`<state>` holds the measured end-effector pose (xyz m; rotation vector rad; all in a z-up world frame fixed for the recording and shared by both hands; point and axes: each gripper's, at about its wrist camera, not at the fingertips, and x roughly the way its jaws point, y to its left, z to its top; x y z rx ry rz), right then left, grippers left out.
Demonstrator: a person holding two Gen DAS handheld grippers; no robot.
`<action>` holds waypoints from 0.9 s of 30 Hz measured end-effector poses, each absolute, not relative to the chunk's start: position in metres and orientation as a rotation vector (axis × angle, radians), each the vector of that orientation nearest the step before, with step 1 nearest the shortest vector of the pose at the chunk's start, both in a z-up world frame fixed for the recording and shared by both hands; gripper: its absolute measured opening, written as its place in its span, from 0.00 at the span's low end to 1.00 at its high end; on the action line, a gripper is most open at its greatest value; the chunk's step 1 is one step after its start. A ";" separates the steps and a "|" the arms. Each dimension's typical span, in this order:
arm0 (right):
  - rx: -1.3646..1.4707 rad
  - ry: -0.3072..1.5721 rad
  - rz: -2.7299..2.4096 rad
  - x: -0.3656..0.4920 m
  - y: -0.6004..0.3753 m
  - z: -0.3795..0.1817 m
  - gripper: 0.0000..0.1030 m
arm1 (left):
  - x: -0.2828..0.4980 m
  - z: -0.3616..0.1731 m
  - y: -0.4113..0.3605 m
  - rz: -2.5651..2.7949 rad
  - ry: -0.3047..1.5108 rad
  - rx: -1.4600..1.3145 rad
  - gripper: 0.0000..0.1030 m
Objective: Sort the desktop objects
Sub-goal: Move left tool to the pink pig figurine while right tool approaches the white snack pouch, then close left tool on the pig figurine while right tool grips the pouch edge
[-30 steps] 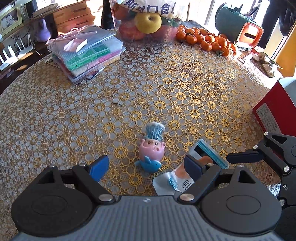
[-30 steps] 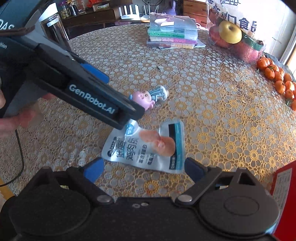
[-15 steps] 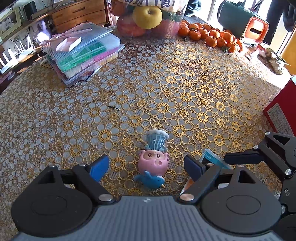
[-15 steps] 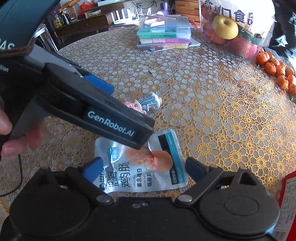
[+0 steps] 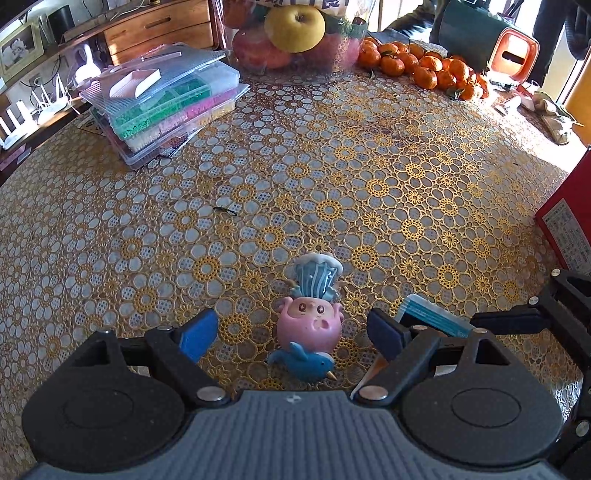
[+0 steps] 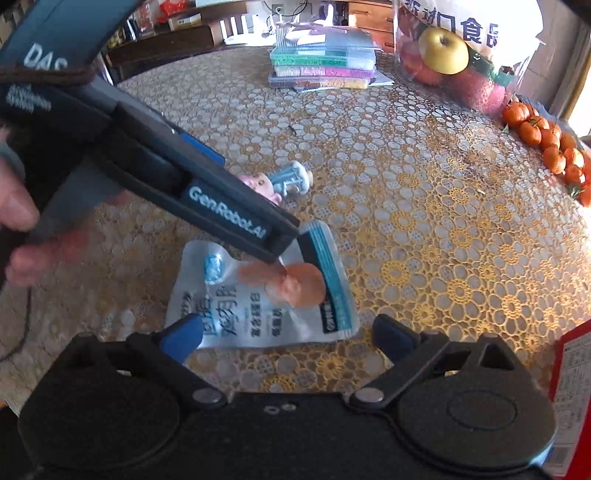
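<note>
1. Between the wide-spread fingers of the left gripper [image 5: 291, 332] lies the pig figurine [image 5: 308, 325] on the desk [image 5: 369, 184], untouched; the straddle looks like preparation for a grasp.
2. It is pink, lying on its back, with a blue chef's hat and a blue bird at its base.
3. Just beside it, the snack pouch [image 6: 258, 299] lies flat before the right gripper [image 6: 286, 338], fingers wide, holding nothing.

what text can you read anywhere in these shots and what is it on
"GenRobot.AI": side of the left tongs
"DAS": strap above those tongs, cut off
Chinese characters "食品": fruit bag, partly read
Snack pouch: large Chinese print, too blurred
Red box: label too small
</note>
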<state>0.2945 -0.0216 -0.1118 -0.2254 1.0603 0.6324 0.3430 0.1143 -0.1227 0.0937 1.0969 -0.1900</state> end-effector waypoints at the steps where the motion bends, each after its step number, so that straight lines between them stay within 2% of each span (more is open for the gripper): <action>1: -0.198 1.065 0.638 0.296 -0.021 -0.111 0.96 | 0.344 -0.124 0.115 -0.188 1.100 0.093 0.85; 7: -0.221 1.051 0.624 0.293 -0.006 -0.111 0.94 | 0.343 -0.125 0.115 -0.188 1.090 0.107 0.84; 10: -0.272 1.017 0.630 0.284 -0.002 -0.111 0.83 | 0.341 -0.124 0.115 -0.194 1.078 0.113 0.80; 12: -0.256 1.021 0.633 0.284 -0.002 -0.109 0.76 | 0.339 -0.123 0.114 -0.197 1.068 0.117 0.72; 15: -0.253 1.010 0.625 0.281 -0.003 -0.105 0.71 | 0.337 -0.120 0.113 -0.199 1.054 0.119 0.57; 16: -0.247 1.001 0.623 0.279 -0.005 -0.104 0.69 | 0.337 -0.120 0.113 -0.201 1.051 0.115 0.55; 18: -0.223 0.987 0.621 0.278 -0.009 -0.098 0.44 | 0.336 -0.119 0.113 -0.208 1.045 0.108 0.45; 19: -0.214 0.990 0.614 0.278 -0.011 -0.097 0.28 | 0.336 -0.118 0.113 -0.209 1.042 0.102 0.39; 20: -0.199 0.989 0.610 0.279 -0.013 -0.095 0.21 | 0.335 -0.118 0.113 -0.206 1.042 0.095 0.35; 27: -0.108 0.981 0.620 0.276 -0.029 -0.088 0.12 | 0.333 -0.116 0.116 -0.198 1.053 0.064 0.35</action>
